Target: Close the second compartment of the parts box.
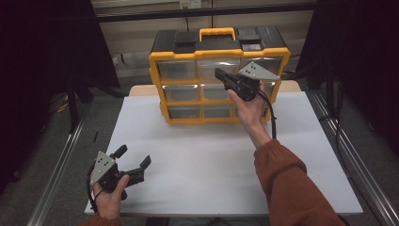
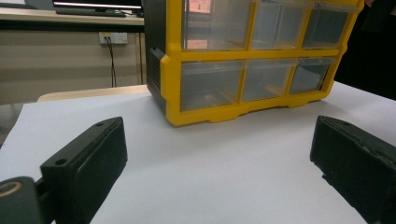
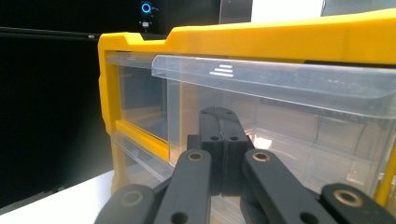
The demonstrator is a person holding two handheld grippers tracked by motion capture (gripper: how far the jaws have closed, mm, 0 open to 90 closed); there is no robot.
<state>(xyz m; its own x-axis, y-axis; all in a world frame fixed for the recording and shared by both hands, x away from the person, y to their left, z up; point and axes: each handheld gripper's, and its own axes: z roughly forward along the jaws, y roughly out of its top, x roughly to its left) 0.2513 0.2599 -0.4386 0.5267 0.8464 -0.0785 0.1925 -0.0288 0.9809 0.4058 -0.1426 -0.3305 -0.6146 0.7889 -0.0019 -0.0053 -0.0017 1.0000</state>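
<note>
The right gripper [image 1: 220, 74] was shut, empty, against a clear drawer [image 3: 280, 116] of the yellow box [image 1: 155, 70] (push straight); the left gripper [image 1: 133, 157] waited wide open, empty

Drawer cabinet [image 2: 252, 60] top cut off above.

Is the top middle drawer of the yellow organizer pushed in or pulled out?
Pulled out a little. In the right gripper view the top middle drawer has its clear front lip ahead of the yellow frame, and the neighbouring drawer sits farther back.
</note>
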